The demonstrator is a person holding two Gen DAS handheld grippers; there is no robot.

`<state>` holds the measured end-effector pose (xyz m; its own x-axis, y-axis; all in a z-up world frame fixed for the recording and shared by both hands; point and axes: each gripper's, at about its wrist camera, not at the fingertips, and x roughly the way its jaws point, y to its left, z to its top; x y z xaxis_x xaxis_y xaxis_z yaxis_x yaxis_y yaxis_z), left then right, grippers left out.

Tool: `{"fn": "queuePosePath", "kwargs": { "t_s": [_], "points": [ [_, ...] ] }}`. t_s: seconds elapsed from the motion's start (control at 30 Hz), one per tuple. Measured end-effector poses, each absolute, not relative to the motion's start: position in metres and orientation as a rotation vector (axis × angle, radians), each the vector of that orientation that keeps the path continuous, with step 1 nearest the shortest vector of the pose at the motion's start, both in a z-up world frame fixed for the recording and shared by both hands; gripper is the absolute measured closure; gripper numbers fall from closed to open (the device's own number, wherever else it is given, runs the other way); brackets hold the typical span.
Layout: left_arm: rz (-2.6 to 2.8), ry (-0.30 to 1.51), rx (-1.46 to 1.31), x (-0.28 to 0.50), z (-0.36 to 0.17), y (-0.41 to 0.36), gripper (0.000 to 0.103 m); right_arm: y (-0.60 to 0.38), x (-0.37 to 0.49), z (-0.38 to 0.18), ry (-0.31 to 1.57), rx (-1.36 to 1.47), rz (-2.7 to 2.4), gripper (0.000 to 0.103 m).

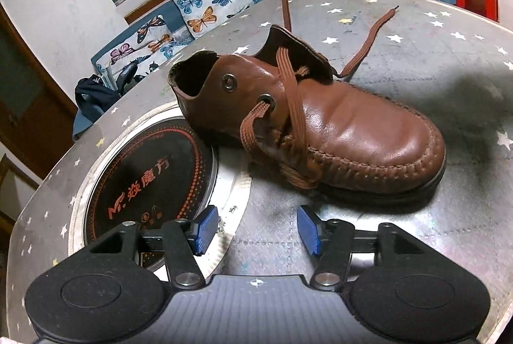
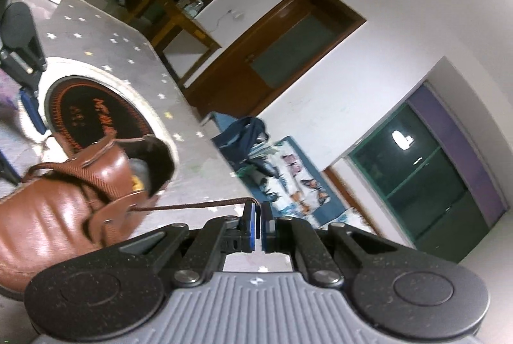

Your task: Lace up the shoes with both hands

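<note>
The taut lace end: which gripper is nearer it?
Right. The right gripper pinches the taut lace end; the left gripper hangs open, apart, before the shoe.

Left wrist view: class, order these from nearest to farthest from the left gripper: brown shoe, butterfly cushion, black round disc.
From the left gripper:
1. Black round disc, just ahead, left.
2. Brown shoe, ahead, right.
3. Butterfly cushion, beyond the table, upper left.

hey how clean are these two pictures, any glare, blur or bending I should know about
Left wrist view: sharp, with glare on the shoe toe, a soft dark shadow on the table at right, and fisheye bending of the table edge. Right wrist view: tilted, the shoe smeared by motion blur, a lamp reflected in the window, while the right tongs, shut on the lace, stay crisp.
</note>
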<state>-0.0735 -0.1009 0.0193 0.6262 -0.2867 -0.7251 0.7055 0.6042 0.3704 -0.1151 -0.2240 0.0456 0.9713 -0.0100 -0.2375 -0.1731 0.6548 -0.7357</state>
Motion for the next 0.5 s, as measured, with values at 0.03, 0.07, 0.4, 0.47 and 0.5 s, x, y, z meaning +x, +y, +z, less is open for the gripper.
{"fn": "queuePosePath", "kwargs": {
  "t_s": [0.03,0.07,0.4,0.47,0.5],
  "points": [
    [-0.626,0.667,0.704,-0.073,0.019,-0.102,0.045,-0.225,-0.115,0.048,0.223,-0.855,0.086,0.101],
    [-0.625,0.666,0.706,-0.073,0.019,-0.102,0.044,-0.225,-0.115,0.052,0.215,-0.858,0.077,0.101],
    [-0.623,0.665,0.71,-0.074,0.022,-0.1,0.043,-0.23,-0.112,0.089,0.118,-0.882,-0.012,0.101],
    [-0.623,0.668,0.704,-0.073,0.021,-0.099,0.042,-0.232,-0.111,0.099,0.096,-0.882,-0.034,0.101],
    [-0.624,0.668,0.703,-0.073,0.021,-0.099,0.042,-0.232,-0.11,0.104,0.083,-0.884,-0.047,0.101]
  ]
}}
